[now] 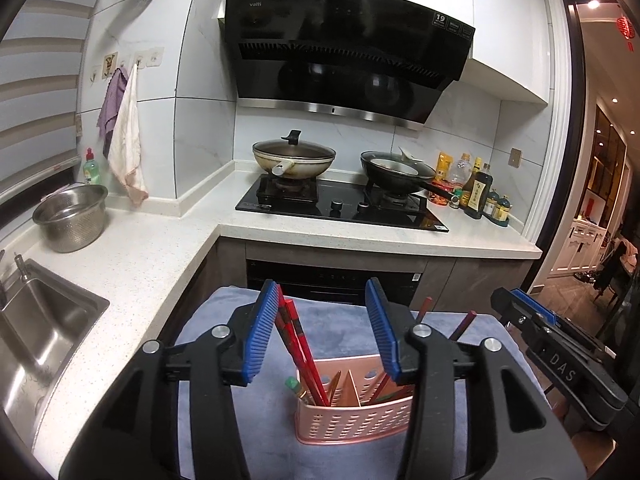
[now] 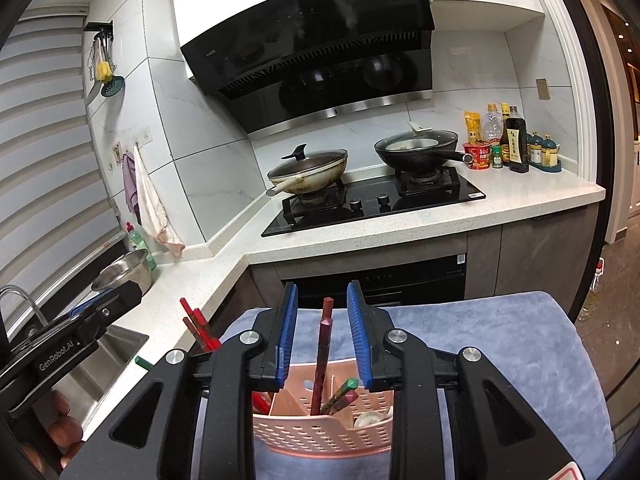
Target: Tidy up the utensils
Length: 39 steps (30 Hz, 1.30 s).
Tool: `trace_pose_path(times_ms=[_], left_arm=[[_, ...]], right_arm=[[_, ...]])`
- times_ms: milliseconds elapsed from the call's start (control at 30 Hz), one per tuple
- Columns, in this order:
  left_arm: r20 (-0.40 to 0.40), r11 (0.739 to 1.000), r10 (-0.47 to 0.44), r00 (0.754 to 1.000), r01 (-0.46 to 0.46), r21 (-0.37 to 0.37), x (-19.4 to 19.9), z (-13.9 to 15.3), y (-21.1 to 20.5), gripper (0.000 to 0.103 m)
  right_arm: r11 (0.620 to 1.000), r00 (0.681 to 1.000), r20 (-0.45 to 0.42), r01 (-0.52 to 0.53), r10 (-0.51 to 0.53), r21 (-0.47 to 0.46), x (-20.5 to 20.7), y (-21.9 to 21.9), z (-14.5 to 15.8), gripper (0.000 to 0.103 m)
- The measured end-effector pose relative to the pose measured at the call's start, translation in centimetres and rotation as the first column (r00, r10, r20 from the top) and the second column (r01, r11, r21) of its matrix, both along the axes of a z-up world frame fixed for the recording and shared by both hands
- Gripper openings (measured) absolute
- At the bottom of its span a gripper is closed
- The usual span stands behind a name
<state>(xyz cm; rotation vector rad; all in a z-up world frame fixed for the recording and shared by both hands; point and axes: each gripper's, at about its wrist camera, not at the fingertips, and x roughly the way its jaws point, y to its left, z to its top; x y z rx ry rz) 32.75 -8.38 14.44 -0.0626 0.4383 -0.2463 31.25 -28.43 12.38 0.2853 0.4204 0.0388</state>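
Note:
A pink slotted utensil caddy (image 1: 356, 420) (image 2: 320, 436) stands on a blue-grey towel (image 1: 340, 332). In the left wrist view, red chopsticks (image 1: 296, 336) stand in its left compartment and lean close to the left pad of my left gripper (image 1: 322, 290), whose jaws are apart with no grip. In the right wrist view, dark red chopsticks (image 2: 324, 332) stand in the caddy between the pads of my right gripper (image 2: 323, 292), with a gap on each side. Green-patterned chopsticks (image 2: 344, 392) and a white spoon (image 2: 370, 418) also sit in the caddy.
A steel sink (image 1: 40, 332) and a steel colander (image 1: 72, 216) are on the left counter. Straight ahead is a black hob (image 1: 340, 208) carrying a lidded wok (image 1: 294, 156) and a black pan (image 1: 396, 172). Sauce bottles (image 1: 476, 188) stand to the right of the hob.

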Motion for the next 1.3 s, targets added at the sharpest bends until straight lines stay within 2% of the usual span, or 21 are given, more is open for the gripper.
trace_pose_path(times_ms=[133, 200, 267, 467, 533, 733, 867, 1000, 1133, 1300], left_arm=[[-0.002, 1.000, 0.001, 1.000, -0.001, 0.003, -0.9, 0.1, 0.2, 0.050], [0.000, 1.000, 0.008, 1.000, -0.008, 0.011, -1.5, 0.0, 0.3, 0.052], [-0.005, 1.000, 0.011, 1.000, -0.011, 0.017, -2.1, -0.1, 0.4, 0.053], [-0.021, 0.999, 0.017, 1.000, -0.016, 0.039, -3.8, -0.7, 0.4, 0.056], [-0.024, 0.999, 0.021, 0.999, -0.020, 0.048, -4.6, -0.9, 0.3, 0.060], [-0.039, 0.997, 0.020, 0.999, -0.017, 0.077, -6.6, -1.7, 0.2, 0.065], [-0.057, 0.994, 0.033, 0.998, -0.027, 0.110, -8.0, -2.3, 0.1, 0.076], [-0.064, 0.988, 0.045, 0.997, -0.035, 0.153, -9.3, -2.7, -0.1, 0.077], [-0.066, 0.983, 0.057, 0.996, -0.044, 0.177, -10.2, -3.0, -0.1, 0.078], [-0.077, 0.980, 0.069, 0.995, -0.053, 0.192, -11.0, -3.4, 0.0, 0.085]], right_arm=[[1.000, 1.000, -0.003, -0.005, 0.005, -0.005, -1.0, 0.4, 0.0, 0.030], [1.000, 1.000, 0.001, -0.002, 0.002, -0.013, -1.7, 0.6, 0.0, 0.038], [1.000, 1.000, 0.001, -0.003, 0.003, -0.021, -2.5, 0.8, 0.0, 0.040], [0.999, 1.000, -0.022, -0.001, 0.000, -0.038, -4.9, 1.1, -0.5, 0.040], [0.999, 1.000, -0.029, 0.000, -0.002, -0.054, -5.8, 1.2, -0.8, 0.041], [0.997, 0.998, -0.069, -0.003, -0.003, -0.081, -8.3, 1.8, -1.7, 0.046], [0.993, 0.994, -0.106, 0.002, -0.015, -0.118, -9.7, 2.4, -1.9, 0.053], [0.989, 0.990, -0.135, 0.010, -0.030, -0.144, -11.1, 2.7, -2.0, 0.054], [0.990, 0.985, -0.168, 0.018, -0.041, -0.138, -12.1, 2.5, -2.3, 0.055], [0.991, 0.981, -0.187, 0.027, -0.051, -0.128, -13.1, 2.1, -2.7, 0.055]])
